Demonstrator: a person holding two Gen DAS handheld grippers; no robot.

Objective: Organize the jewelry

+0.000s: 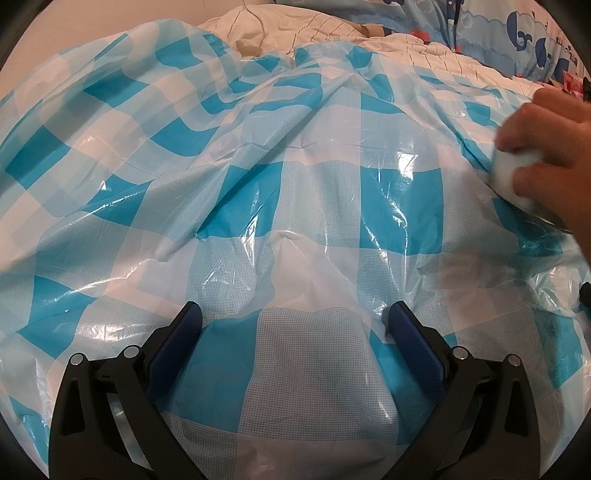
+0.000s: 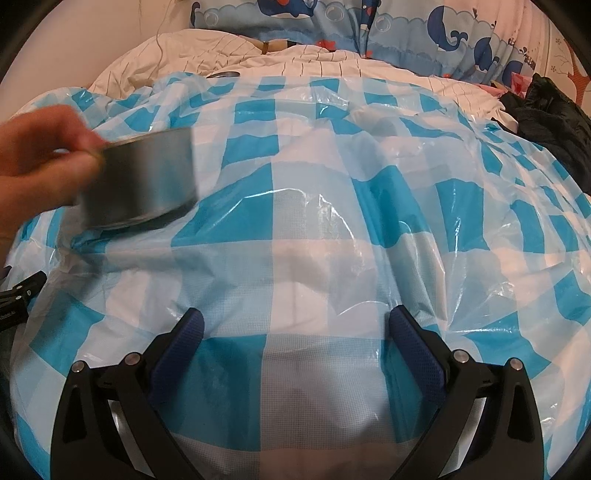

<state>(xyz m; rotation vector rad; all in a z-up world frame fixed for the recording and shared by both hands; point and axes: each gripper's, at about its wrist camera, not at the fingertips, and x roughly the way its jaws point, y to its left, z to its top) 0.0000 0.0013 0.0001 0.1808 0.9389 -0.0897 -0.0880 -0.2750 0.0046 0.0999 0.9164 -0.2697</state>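
Observation:
A person's bare hand (image 2: 33, 147) holds a round grey tin (image 2: 140, 181), blurred by motion, just above a blue-and-white checked plastic sheet (image 2: 314, 240) at the left of the right wrist view. In the left wrist view a hand (image 1: 546, 147) at the right edge grips a small white object (image 1: 511, 173) against the same sheet (image 1: 295, 206). My left gripper (image 1: 293, 332) and my right gripper (image 2: 295, 336) both stand open over the sheet, nothing between their fingers. No jewelry shows.
The sheet lies crumpled over a bed. Behind it are a cream striped quilt (image 2: 221, 51) and a blue whale-print cover (image 2: 406, 33). A dark garment (image 2: 554, 118) lies at the far right. A black gripper part (image 2: 22, 291) pokes in at the left edge.

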